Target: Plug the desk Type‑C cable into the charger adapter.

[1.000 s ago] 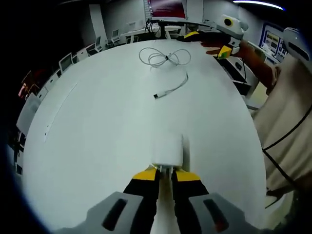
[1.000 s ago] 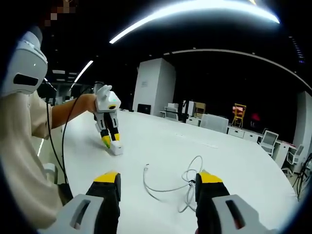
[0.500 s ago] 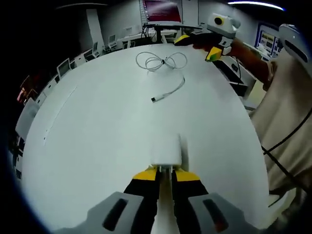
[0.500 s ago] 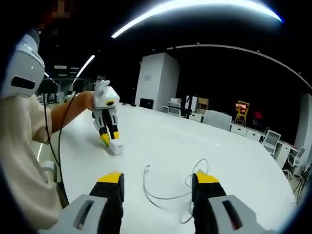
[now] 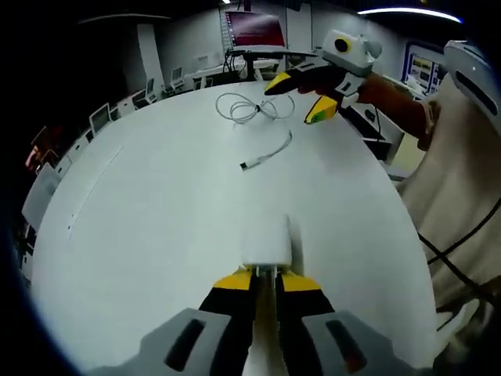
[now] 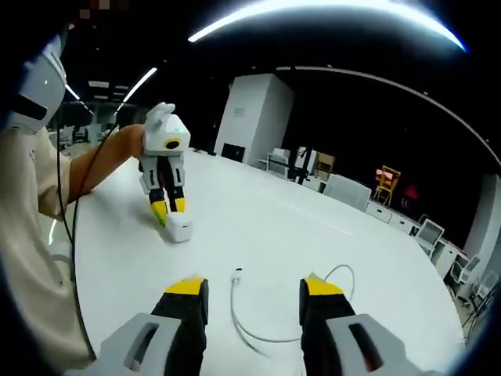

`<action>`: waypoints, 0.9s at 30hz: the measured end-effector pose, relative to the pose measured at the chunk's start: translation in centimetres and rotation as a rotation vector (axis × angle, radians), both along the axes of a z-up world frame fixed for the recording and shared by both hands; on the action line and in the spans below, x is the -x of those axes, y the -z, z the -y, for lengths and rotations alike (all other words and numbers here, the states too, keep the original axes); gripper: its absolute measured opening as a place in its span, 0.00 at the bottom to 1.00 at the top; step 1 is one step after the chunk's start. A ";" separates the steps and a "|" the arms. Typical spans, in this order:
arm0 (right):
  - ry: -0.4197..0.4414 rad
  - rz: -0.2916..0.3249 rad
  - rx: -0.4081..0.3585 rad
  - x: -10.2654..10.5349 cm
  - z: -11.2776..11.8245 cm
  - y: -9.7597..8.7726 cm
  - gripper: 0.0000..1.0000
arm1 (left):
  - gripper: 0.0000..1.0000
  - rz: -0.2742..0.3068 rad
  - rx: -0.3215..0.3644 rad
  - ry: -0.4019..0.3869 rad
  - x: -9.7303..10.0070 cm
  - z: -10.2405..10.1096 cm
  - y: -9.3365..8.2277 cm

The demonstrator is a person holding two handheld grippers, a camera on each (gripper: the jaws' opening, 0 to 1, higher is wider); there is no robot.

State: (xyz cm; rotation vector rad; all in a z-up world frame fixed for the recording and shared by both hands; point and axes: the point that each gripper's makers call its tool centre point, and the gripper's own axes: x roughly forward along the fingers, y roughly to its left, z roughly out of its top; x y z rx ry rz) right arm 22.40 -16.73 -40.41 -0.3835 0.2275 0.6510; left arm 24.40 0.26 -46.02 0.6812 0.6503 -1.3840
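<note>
A white charger adapter (image 5: 268,241) rests on the white table (image 5: 156,204), and my left gripper (image 5: 264,280) is shut on its near end. Beyond it lies the white Type-C cable (image 5: 266,150), its plug end (image 5: 246,165) nearest me and its coil (image 5: 249,106) farther off. My right gripper (image 5: 293,95) hovers open above the table to the right of the coil. In the right gripper view, the right gripper (image 6: 249,289) is open with the cable's plug (image 6: 236,273) lying between and just ahead of its yellow tips. The left gripper (image 6: 165,207) pins the adapter (image 6: 178,228) there.
A person's arm (image 5: 399,90) and light shirt (image 5: 462,180) fill the right side. Chairs and desks (image 5: 109,110) ring the table's far edge. A white pillar (image 6: 250,129) and office furniture (image 6: 344,188) stand beyond the table. The table edge (image 5: 391,168) runs close on the right.
My right gripper has come lower and nearer the cable, so the plug now sits between its tips. The left gripper and adapter have stayed put.
</note>
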 end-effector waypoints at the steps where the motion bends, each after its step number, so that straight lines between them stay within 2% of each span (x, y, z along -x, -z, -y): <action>1: -0.002 -0.002 0.003 -0.1 -0.2 0.1 0.47 | 0.11 0.000 0.003 -0.001 0.0 0.0 0.0; 8: 0.003 0.030 0.049 -0.9 -1.4 0.2 0.41 | 0.11 0.000 0.022 -0.007 0.0 0.0 0.0; 16: 0.006 0.005 0.089 -1.8 -2.1 1.6 0.37 | 0.11 0.011 0.022 -0.007 0.0 0.0 0.0; 22: 0.021 0.029 0.046 -2.3 -2.2 1.5 0.31 | 0.11 0.014 0.024 -0.004 0.0 0.0 -0.1; 27: 0.017 0.002 0.057 -2.6 -2.7 2.5 0.30 | 0.11 0.015 0.023 -0.003 0.0 0.0 -0.1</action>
